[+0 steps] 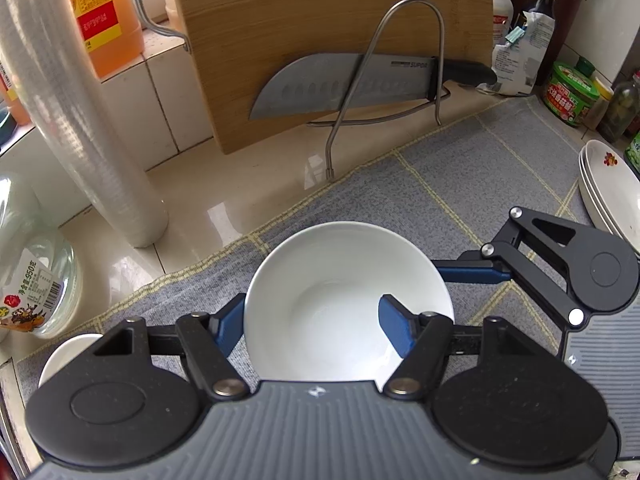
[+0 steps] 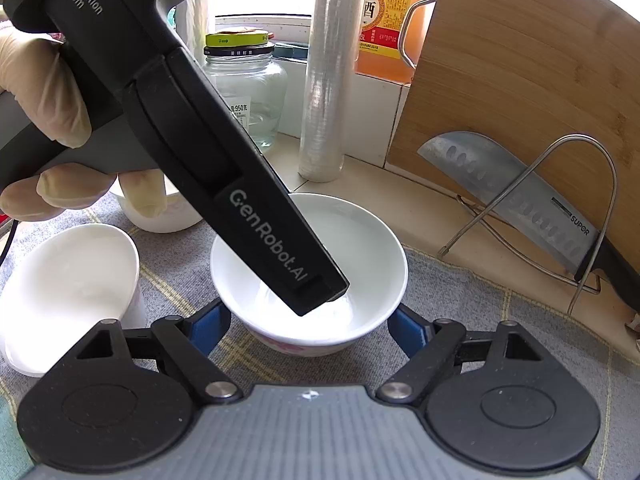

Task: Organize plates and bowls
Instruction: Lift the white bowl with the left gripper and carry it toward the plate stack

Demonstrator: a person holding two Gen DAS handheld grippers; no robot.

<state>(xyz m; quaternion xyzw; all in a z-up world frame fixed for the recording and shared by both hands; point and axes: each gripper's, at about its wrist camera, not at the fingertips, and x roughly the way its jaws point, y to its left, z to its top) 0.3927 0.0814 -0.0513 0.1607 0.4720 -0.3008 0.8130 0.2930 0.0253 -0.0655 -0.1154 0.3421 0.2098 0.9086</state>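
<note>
Left wrist view, left tool (image 1: 312,320): I see one finger outside the white bowl (image 1: 344,300) and one inside, clamping its wall.
Bowl position: on the grey mat (image 1: 460,184) on the worktop.
Plates (image 1: 608,184): stacked at the mat's right edge.
Right wrist view, right tool (image 2: 310,328): released, its fingers flanking the bowl (image 2: 360,260) without touching.
Other bowl (image 2: 68,284): just left on the mat.
</note>
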